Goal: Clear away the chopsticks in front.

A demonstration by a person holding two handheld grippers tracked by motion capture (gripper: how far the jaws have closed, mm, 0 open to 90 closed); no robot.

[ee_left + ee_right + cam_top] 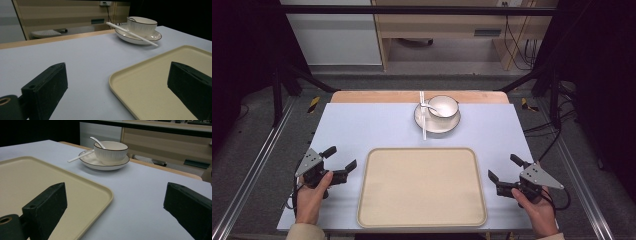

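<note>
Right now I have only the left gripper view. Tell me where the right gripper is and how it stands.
Observer: The right gripper is open and holds nothing, just off the right edge of the tray.
Operator: Report what is in the bowl.
Observer: A white spoon rests in the bowl, its handle leaning over the rim.
Operator: Check the whole tray.
Observer: Nothing lies on it anywhere.
</note>
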